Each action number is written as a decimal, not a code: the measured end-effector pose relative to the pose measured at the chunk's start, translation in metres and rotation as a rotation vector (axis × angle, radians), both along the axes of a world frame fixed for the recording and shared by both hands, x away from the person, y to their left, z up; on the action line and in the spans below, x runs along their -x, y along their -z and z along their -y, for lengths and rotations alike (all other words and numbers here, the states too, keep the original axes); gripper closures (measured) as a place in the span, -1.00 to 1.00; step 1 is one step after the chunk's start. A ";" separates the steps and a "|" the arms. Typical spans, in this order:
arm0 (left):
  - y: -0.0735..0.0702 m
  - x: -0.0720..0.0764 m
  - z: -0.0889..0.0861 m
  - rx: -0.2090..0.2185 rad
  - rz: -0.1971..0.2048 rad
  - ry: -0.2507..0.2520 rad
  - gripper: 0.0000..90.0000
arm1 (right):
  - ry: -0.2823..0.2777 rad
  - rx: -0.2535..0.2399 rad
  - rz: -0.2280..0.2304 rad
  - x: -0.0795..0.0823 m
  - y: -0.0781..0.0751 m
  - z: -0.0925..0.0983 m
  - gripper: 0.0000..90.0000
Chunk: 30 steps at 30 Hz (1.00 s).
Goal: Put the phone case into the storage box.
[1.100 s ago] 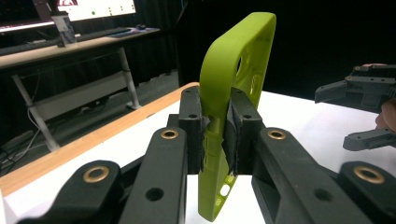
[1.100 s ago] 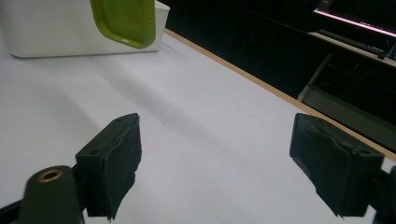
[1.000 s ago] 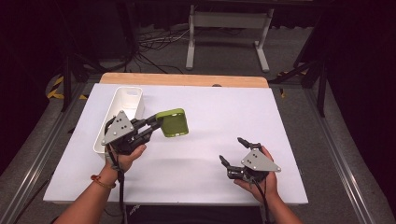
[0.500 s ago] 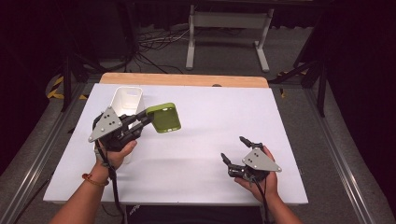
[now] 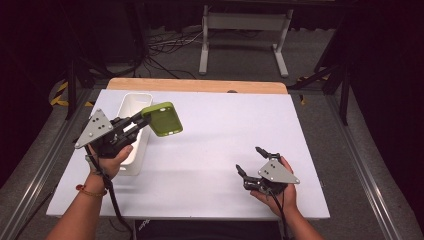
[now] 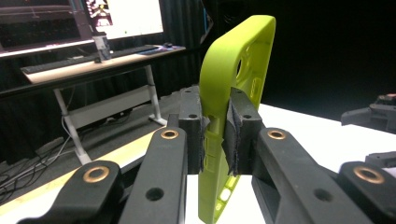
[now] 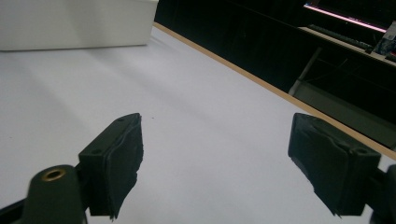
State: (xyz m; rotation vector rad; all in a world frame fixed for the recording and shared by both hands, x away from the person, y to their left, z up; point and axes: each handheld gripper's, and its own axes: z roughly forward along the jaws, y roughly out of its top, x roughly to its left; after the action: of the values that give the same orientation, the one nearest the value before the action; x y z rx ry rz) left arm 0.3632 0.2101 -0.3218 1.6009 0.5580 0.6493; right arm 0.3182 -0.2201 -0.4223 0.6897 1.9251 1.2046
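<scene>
1. Green phone case point(image 5: 163, 119) hangs in the air over the desk's point(image 5: 210, 150) left half, just beside the white bin point(image 5: 134, 107) that stands along the left edge.
2. Left gripper point(image 5: 134, 121) is clamped on the case's thin wall; in the left gripper view the pads point(image 6: 239, 135) pinch one edge of it point(image 6: 233, 84), so most of the case sticks out beyond the grip.
3. Right gripper point(image 5: 250, 162) rests near the desk's front right corner, jaws spread wide with nothing between them.
4. Risk, as I judge it: a grip so near the edge lets the case pivot or slip out on a quick swing.
5. It could also clip the bin's rim.
</scene>
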 end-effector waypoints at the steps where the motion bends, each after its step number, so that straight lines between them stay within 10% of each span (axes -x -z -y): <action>1: 0.000 0.000 -0.001 0.004 0.002 -0.002 0.76 | 0.001 0.002 -0.001 0.000 0.000 0.000 -0.58; 30: -0.004 -0.011 -0.046 0.039 0.007 -0.098 0.76 | -0.005 0.028 -0.021 -0.002 0.005 -0.004 -0.57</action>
State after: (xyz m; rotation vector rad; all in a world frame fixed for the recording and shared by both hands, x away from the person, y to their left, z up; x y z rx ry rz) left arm 0.3744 0.2556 -0.3181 1.5418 0.6431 0.7123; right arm 0.3204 -0.2158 -0.4276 0.6856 1.9579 1.1755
